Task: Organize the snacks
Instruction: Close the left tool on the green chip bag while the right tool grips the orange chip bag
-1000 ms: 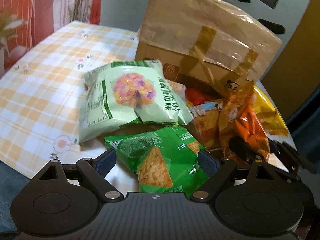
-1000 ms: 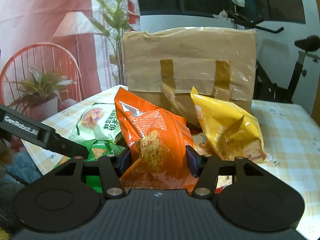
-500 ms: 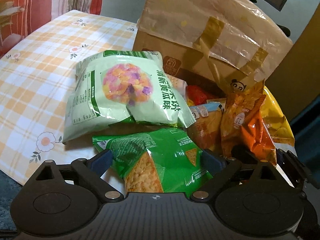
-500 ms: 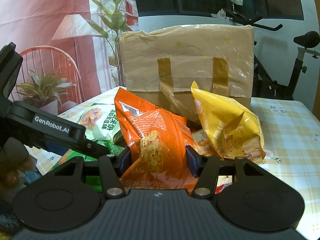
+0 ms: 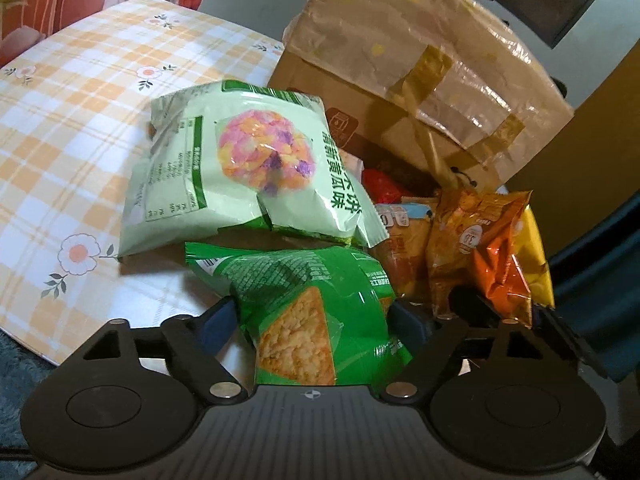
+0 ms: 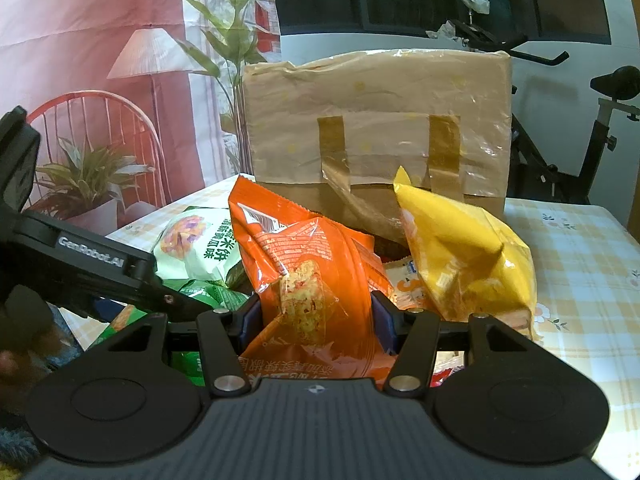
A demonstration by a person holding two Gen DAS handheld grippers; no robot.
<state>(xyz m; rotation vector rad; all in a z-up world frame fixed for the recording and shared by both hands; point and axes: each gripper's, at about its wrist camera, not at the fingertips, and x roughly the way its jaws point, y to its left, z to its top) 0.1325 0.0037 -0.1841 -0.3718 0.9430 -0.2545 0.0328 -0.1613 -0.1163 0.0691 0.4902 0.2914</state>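
My left gripper (image 5: 316,316) is shut on a green snack bag (image 5: 304,312) with a triangular chip picture, held just above the table. My right gripper (image 6: 316,312) is shut on an orange snack bag (image 6: 308,272). A pale green rice-cracker bag (image 5: 240,172) lies beyond the green bag, also in the right wrist view (image 6: 196,248). A yellow bag (image 6: 464,252) stands right of the orange one. A taped brown cardboard box (image 6: 380,120) stands open behind the pile, also in the left wrist view (image 5: 420,60).
The table has an orange-checked floral cloth (image 5: 72,112). More small snack packs (image 5: 404,232) lie at the box mouth. The left gripper's body (image 6: 80,264) shows at the left of the right wrist view. An exercise bike (image 6: 600,128) stands behind the table.
My left gripper has closed in on the green bag and moved forward toward the pile. The right gripper has kept its hold on the orange bag, nearly still.
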